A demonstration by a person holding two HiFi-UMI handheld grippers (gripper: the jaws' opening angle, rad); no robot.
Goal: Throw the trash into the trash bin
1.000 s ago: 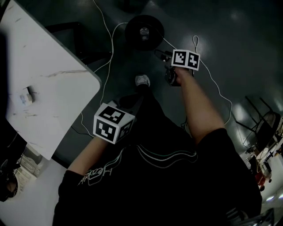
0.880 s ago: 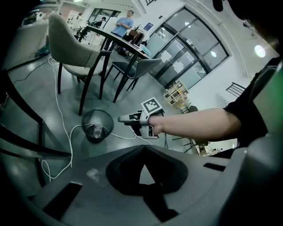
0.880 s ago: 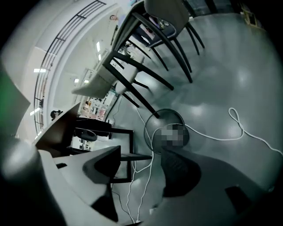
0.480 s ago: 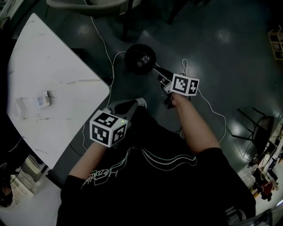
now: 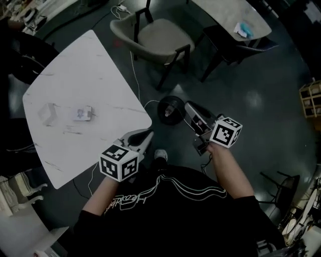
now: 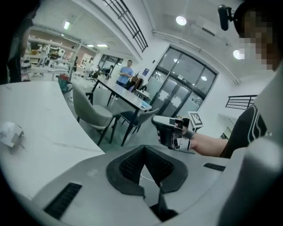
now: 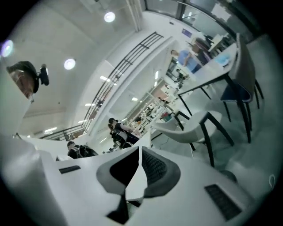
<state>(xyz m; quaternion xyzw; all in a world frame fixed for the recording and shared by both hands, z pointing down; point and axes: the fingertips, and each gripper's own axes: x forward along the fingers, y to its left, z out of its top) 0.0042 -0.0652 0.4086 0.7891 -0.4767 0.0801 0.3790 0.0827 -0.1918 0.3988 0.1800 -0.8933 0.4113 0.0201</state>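
Two bits of trash lie on the white table [image 5: 100, 70]: a crumpled clear wrapper [image 5: 47, 113] and a small packet [image 5: 83, 114]. One white crumpled piece [image 6: 9, 132] shows at the left of the left gripper view. The round black trash bin [image 5: 171, 109] stands on the dark floor off the table's corner. My left gripper [image 5: 145, 135] hangs by that corner, shut and empty, its pads [image 6: 132, 165] meeting at the tips. My right gripper [image 5: 189, 106] is raised just right of the bin. Its jaws have just been closing and are shut with nothing between them [image 7: 140, 152].
A grey chair [image 5: 155, 37] stands beyond the bin, and a second table [image 5: 225, 12] with a blue item [image 5: 244, 29] is at the top right. A white cable [image 5: 134, 75] runs across the floor. A wooden shelf [image 5: 311, 98] is at the right edge.
Both grippers have risen from low over the floor. The right one lifted away from the bin and its jaws came together. The head view has swung up, showing more of the table and the chair.
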